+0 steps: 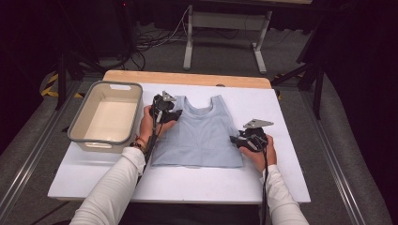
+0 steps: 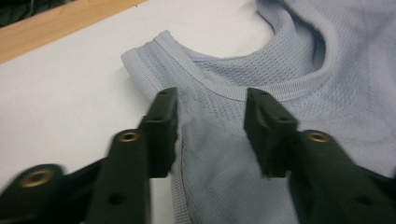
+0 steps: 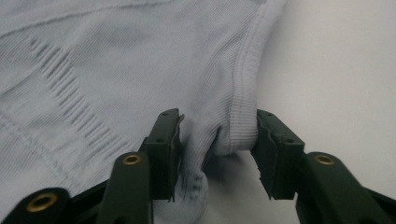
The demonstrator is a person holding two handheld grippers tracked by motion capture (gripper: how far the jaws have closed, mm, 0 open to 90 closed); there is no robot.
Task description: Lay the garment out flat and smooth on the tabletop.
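White long sleeves (image 1: 117, 183); black grippers (image 1: 165, 112) with brass screws, grey triangular plates, trailing black cables; beaded bracelet at left of frame.

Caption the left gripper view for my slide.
Left gripper open over the shoulder strap of a pale blue mesh tank top on the white table.

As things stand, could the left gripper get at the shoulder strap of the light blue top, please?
Probably yes: the left gripper already sits over the strap of the top, jaws apart with fabric between them, and nothing lies in the way.
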